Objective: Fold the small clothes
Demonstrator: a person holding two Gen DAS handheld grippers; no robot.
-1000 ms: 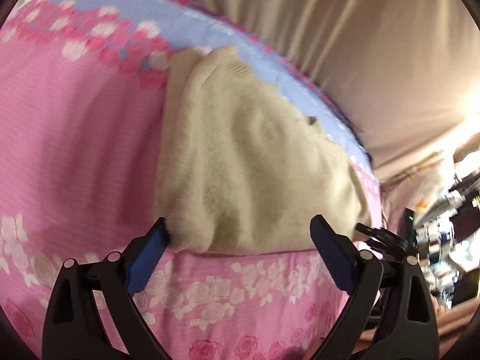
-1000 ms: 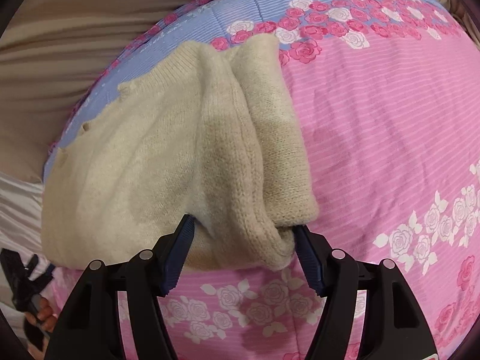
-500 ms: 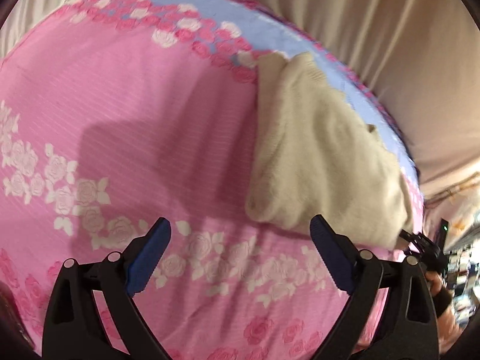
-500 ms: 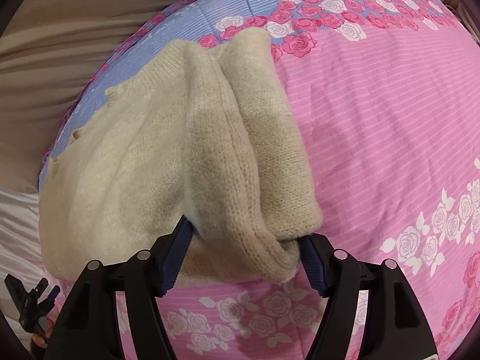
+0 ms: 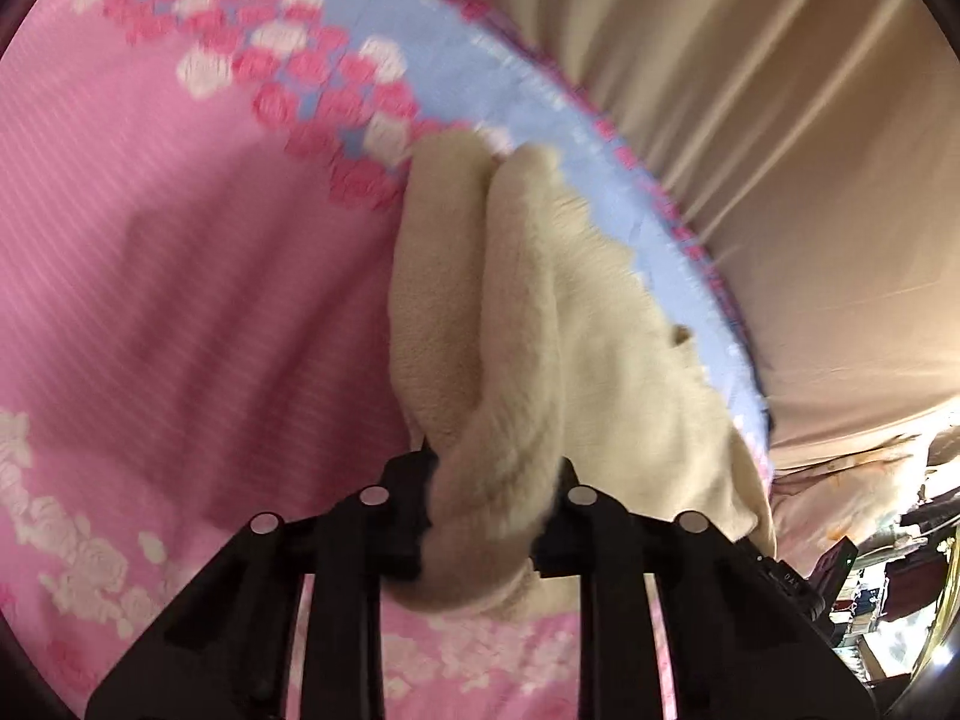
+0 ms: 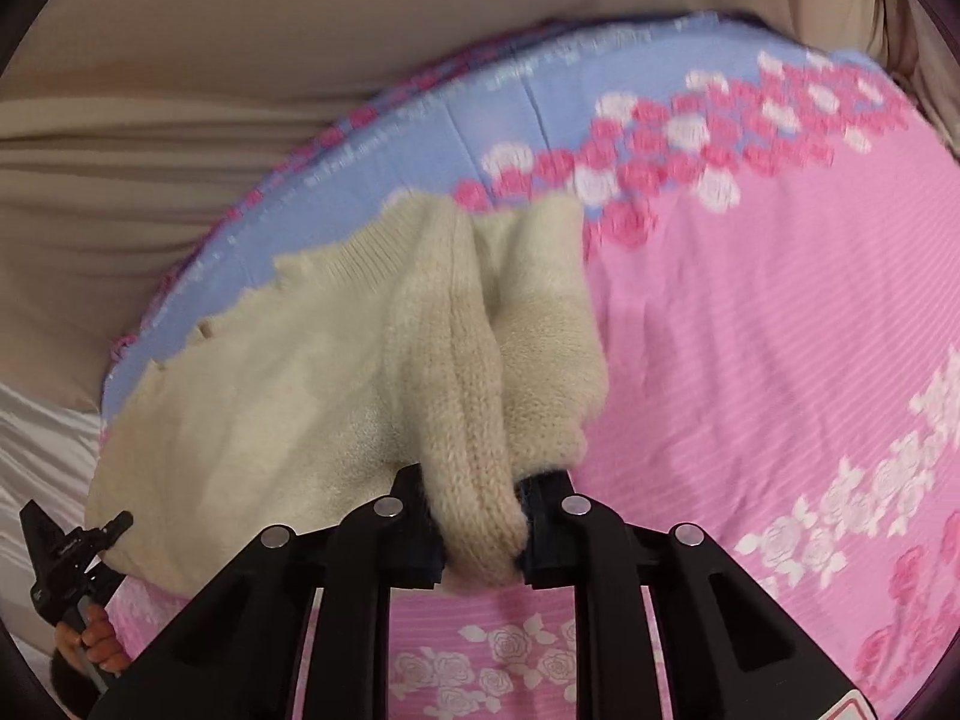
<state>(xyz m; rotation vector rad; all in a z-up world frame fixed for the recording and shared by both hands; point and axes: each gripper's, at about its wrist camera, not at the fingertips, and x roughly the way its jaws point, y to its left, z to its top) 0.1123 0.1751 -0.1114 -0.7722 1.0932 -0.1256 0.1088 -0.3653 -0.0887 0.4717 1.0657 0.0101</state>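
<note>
A cream knitted sweater lies partly folded on a pink rose-print sheet. My left gripper is shut on a bunched fold at the sweater's near edge. In the right wrist view the same sweater spreads to the left, and my right gripper is shut on a thick rolled fold of it. The pads of both grippers are hidden by the knit.
The sheet has a blue band with roses along its far edge. Beige fabric hangs behind the bed. Cluttered shelves show at the far right. The other handheld gripper shows at the left edge of the right wrist view.
Both grippers went from open to shut on folds of the sweater. The left gripper swung back to the sweater and closed on its near edge; the right closed in place.
</note>
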